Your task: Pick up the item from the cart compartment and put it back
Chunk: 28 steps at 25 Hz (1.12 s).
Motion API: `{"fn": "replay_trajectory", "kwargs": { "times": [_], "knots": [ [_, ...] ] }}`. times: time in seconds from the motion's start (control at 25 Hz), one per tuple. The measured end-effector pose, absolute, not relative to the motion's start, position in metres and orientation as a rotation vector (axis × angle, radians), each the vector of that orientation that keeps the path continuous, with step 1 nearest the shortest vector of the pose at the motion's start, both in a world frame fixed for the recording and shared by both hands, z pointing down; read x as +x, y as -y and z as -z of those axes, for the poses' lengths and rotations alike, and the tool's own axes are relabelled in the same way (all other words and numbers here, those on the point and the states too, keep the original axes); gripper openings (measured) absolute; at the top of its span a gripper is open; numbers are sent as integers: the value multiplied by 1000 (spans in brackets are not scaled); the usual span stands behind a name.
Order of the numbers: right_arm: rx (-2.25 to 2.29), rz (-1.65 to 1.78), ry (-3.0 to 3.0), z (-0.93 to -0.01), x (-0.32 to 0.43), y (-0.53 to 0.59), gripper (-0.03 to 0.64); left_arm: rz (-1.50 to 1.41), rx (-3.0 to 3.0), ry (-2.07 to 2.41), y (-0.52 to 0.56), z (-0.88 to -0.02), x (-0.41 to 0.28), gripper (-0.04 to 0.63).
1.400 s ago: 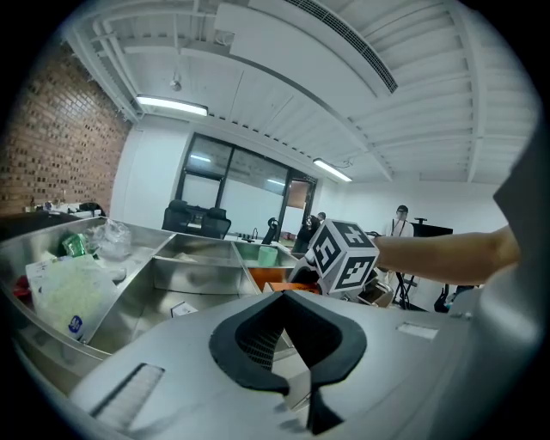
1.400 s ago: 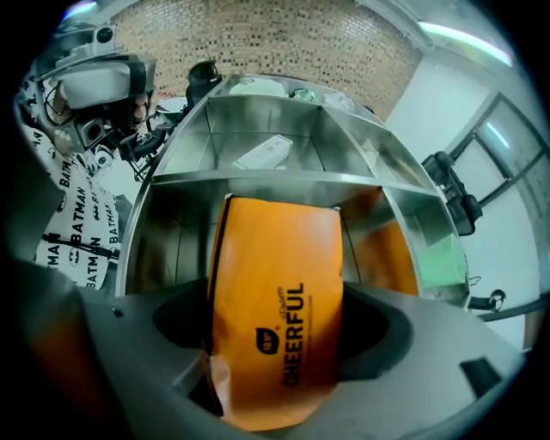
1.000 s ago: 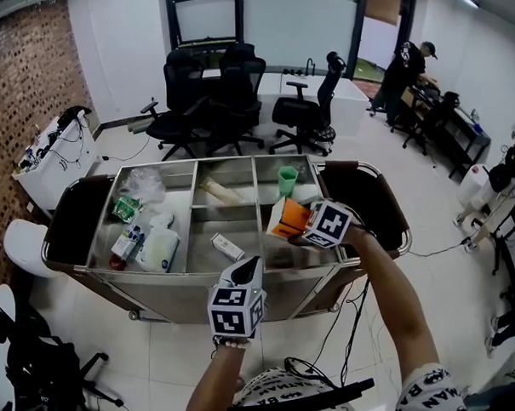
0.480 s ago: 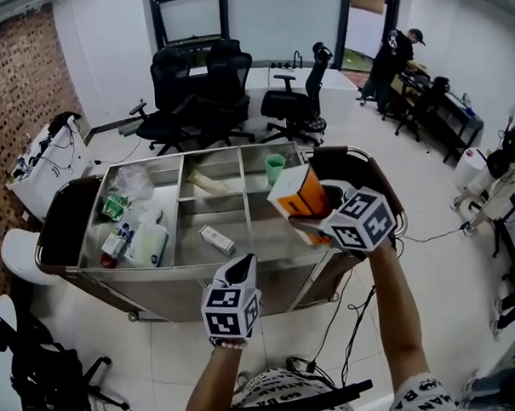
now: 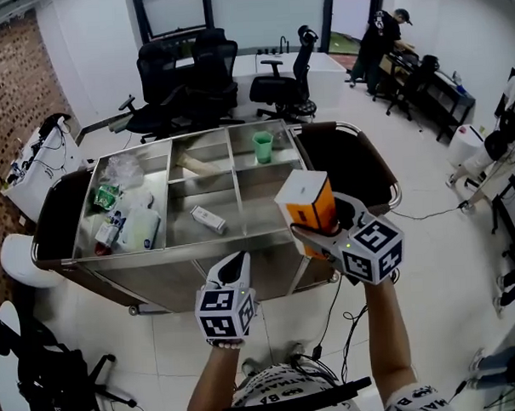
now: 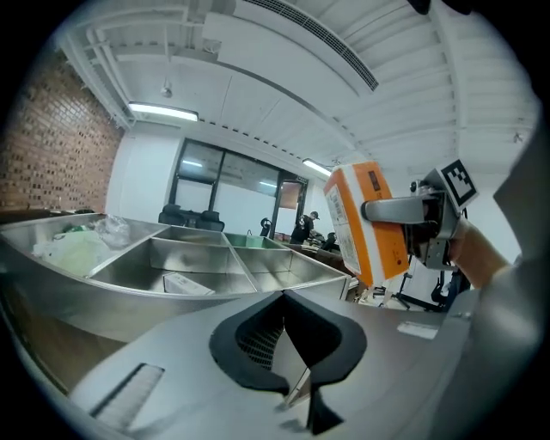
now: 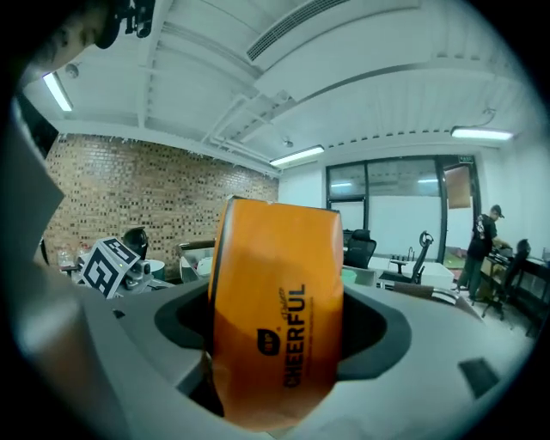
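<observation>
An orange and white carton (image 5: 307,202) hangs in the air over the front right corner of the steel cart (image 5: 183,251), clear of its compartments. My right gripper (image 5: 318,232) is shut on it, jaws wide around its sides. The carton (image 7: 275,326) fills the right gripper view, upright between the jaws. In the left gripper view the carton (image 6: 365,223) stands at the right, above the cart's rim (image 6: 129,296). My left gripper (image 5: 234,265) hovers in front of the cart's near edge, jaws together with nothing in them; its tips (image 6: 284,296) meet.
The cart holds a green cup (image 5: 263,146), a small white box (image 5: 208,219), a white pouch (image 5: 143,229), a plastic bag (image 5: 122,172) and a paper roll (image 5: 196,166). Black office chairs (image 5: 184,76) stand behind it. A person (image 5: 378,37) stands far back right. Cables lie on the floor.
The right gripper has lifted the orange carton out of the cart's front right compartment, up and toward me. The left gripper has hardly moved.
</observation>
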State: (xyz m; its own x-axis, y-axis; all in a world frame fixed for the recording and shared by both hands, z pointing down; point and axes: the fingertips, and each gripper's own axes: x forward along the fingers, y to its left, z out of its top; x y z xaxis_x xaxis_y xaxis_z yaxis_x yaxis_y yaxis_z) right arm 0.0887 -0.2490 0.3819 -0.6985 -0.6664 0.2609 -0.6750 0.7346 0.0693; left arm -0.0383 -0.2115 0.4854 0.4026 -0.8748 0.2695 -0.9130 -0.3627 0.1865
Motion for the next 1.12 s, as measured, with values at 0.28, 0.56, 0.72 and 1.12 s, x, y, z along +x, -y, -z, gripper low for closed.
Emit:
{"fn": "replay_trajectory", "kwargs": {
  "times": [0.28,0.56,0.72,1.12],
  "knots": [
    [1226,-269,2744,-423,97,206,405,-185,2371,1576,195,-484,-44,2],
    [1358,-394,2731,-453,97,196,402,-169,2368,1626,191,-476,-61,2],
    [1374,-399,2739,-451,97,192,402,-145,2376,1621,188,-474,-60,2],
    [1373,-377,2736,-434,98,177,402,-152,2402,1571,181,-476,-49,2]
  ]
}}
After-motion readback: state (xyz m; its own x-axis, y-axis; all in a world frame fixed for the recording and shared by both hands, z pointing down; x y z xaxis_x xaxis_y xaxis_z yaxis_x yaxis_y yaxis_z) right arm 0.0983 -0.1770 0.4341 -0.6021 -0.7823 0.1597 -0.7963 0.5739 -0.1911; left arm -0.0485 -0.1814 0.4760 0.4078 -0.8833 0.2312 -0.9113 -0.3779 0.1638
